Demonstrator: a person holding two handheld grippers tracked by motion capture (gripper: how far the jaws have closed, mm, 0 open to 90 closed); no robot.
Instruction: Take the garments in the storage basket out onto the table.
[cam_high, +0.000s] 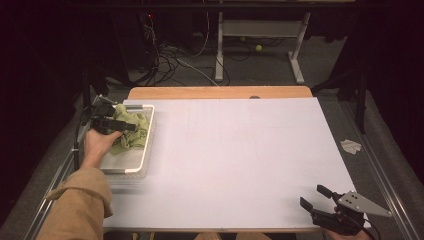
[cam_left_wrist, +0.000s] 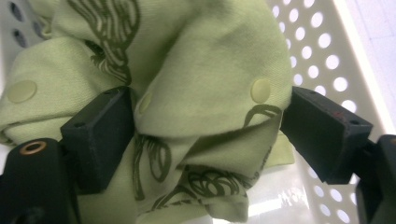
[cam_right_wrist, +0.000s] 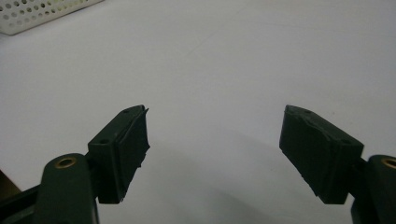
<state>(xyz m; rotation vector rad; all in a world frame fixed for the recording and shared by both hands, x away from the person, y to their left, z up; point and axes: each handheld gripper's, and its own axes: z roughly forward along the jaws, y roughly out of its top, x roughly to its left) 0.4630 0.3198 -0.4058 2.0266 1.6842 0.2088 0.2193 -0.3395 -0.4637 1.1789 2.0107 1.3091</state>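
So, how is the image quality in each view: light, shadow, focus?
High view: the white table is brightly lit and the room behind is nearly black. Left gripper view: the green cloth between the open jaws is fairly sharp, and the basket wall glares white at the right edge. Right gripper view: dim, with a soft shadow on the table beneath the open right gripper.

High view overhead; both tool views close.

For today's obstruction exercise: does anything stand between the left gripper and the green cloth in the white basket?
Nothing visible does. The left gripper is open, with a fold of the green cloth already between its jaws, inside the white basket.
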